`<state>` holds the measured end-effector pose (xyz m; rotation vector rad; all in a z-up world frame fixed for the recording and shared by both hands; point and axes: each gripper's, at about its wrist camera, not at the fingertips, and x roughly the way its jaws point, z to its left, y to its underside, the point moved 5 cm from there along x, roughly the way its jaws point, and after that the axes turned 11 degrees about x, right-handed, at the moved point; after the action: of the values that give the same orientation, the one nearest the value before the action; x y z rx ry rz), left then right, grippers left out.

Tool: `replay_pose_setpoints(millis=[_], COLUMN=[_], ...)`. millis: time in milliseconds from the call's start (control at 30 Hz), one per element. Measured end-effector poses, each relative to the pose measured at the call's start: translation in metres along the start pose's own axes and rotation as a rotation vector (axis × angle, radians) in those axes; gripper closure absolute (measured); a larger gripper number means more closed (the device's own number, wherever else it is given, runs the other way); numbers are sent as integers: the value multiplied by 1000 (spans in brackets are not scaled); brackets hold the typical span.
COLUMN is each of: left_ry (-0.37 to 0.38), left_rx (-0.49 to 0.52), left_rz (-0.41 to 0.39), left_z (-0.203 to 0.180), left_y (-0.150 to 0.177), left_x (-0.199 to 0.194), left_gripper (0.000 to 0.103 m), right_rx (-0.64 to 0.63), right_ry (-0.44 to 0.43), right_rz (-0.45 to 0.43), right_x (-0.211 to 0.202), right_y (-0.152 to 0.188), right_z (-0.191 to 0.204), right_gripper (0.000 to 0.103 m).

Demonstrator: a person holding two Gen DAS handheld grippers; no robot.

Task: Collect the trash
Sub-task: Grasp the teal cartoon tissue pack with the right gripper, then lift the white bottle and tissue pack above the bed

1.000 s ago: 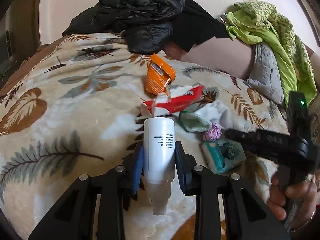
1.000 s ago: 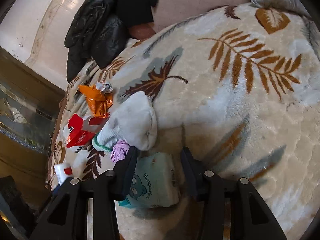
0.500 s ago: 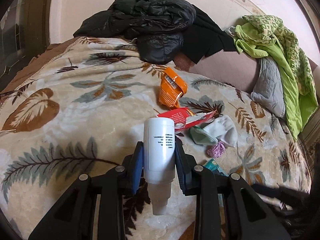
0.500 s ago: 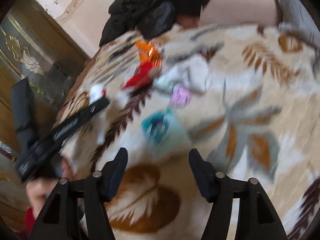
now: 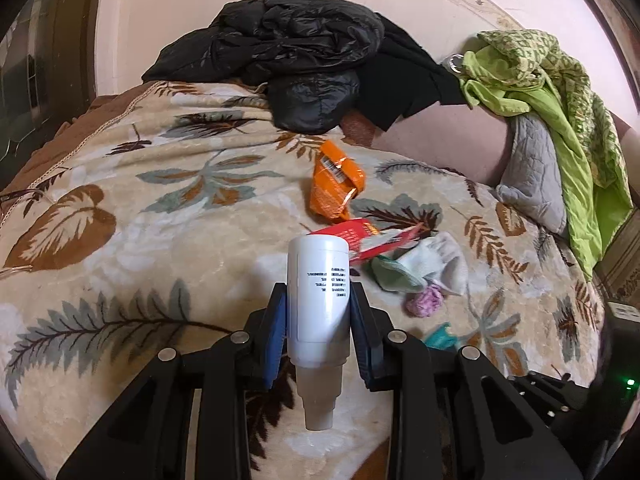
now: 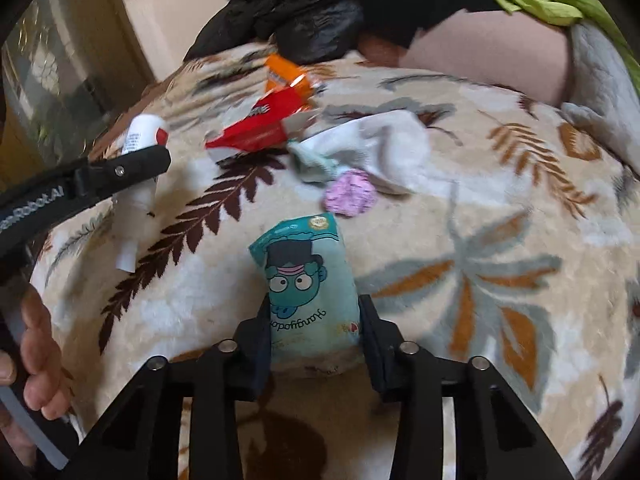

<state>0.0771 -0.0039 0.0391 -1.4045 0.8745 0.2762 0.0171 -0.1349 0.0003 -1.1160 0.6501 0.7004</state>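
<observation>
My left gripper [image 5: 319, 320] is shut on a white plastic bottle [image 5: 319, 292], held above the leaf-patterned blanket; it also shows in the right wrist view [image 6: 138, 168]. My right gripper [image 6: 316, 328] is shut on a teal cartoon snack packet [image 6: 308, 280], held over the blanket. On the blanket lie an orange wrapper [image 5: 334, 188], a red wrapper [image 6: 260, 128], a white-and-green sock [image 6: 372, 148] and a pink crumpled scrap [image 6: 350, 194].
A black jacket pile [image 5: 296, 60] lies at the far end of the bed. Green cloth [image 5: 560, 92] and a grey quilted cushion [image 5: 532, 172] are at the right. A wooden frame with glass [image 6: 48, 80] stands to the left.
My right gripper has closed on the teal packet, which lay on the blanket, and lifted it. My left gripper has pulled back a little with the bottle.
</observation>
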Motion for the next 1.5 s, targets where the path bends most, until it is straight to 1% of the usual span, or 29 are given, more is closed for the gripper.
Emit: replay_pose_setpoints(millis=[33, 100, 167, 300, 467, 600, 700, 767, 867, 900, 1033, 1200, 1500], left_ry=[1, 5, 25, 29, 53, 40, 29, 13, -4, -8, -39, -43, -55], left_rx=[7, 20, 33, 91, 153, 226, 254, 273, 288, 290, 310, 303, 307], left_rz=[-7, -23, -38, -64, -90, -118, -119, -115, -91, -81, -82, -66, -68], left_z=[-3, -9, -17, -39, -66, -81, -89, -94, -99, -100, -103, -98, -97], left_y=[0, 2, 4, 11, 27, 50, 71, 86, 98, 98, 100, 99, 95], left_x=[-3, -8, -16, -34, -64, -101, -123, -134, -131, -128, -122, -111, -107], left_gripper=[74, 74, 74, 74, 74, 74, 74, 74, 74, 74, 74, 74, 74], right_rx=[11, 51, 82, 140, 169, 171, 185, 190, 193, 202, 203, 188, 166], right_ry=[12, 8, 9, 32, 50, 42, 24, 13, 17, 16, 19, 26, 22], right_rz=[-21, -50, -81, -151, -237, -253, -251, -256, -259, -251, -248, -238, -220], right_x=[-9, -27, -43, -80, -121, -140, -150, -154, -154, -152, -150, -145, -133], right_y=[1, 3, 6, 19, 39, 59, 74, 79, 80, 79, 80, 79, 76], right_z=[-5, -12, -17, -25, -31, -34, -35, -35, -36, -37, -37, -32, -22], right_gripper=[63, 63, 63, 63, 63, 63, 63, 63, 63, 63, 63, 63, 63])
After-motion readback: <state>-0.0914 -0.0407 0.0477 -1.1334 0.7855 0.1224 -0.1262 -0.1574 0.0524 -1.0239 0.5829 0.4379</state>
